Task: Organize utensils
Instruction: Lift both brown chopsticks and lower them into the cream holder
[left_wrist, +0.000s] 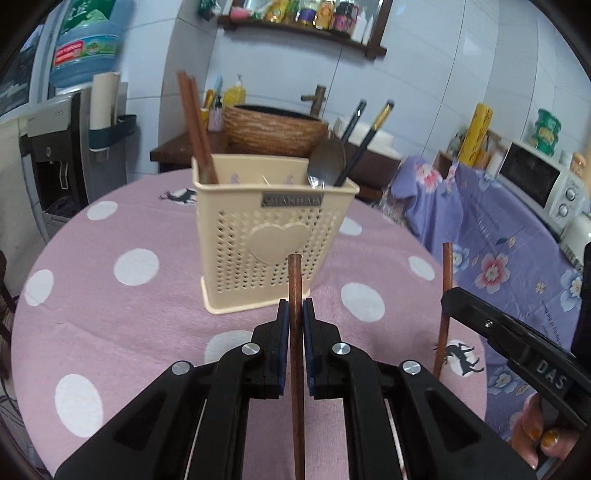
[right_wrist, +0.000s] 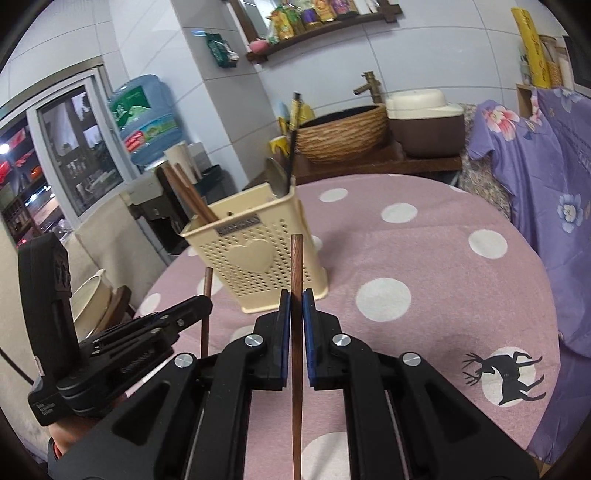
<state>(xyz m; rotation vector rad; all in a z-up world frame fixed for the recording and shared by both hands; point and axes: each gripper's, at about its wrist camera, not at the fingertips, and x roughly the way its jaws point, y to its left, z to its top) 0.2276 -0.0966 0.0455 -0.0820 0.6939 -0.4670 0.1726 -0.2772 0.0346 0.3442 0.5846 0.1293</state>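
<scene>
— While both black grippers hang above the table, what is each one pinching?

— The left gripper (left_wrist: 295, 306) has its blue pads pressed onto a slim, round brown wooden chopstick (left_wrist: 295, 288), standing nearly upright between the jaws. The right gripper (right_wrist: 295, 299) clamps a second wooden chopstick (right_wrist: 296, 266) the same way.

— And the holder?

— A cream plastic utensil holder (left_wrist: 269, 229), boxy, its front perforated with small holes around a raised heart and a small metal nameplate. It stands on the round table's pink cloth with white dots (left_wrist: 136, 266), just beyond both grippers.

— Anything inside it?

— Two brown wooden chopsticks (left_wrist: 194, 125) lean in its left end; a metal spoon (left_wrist: 325, 162) and two black, gold-tipped chopsticks (left_wrist: 364, 136) sit in the right end.
</scene>
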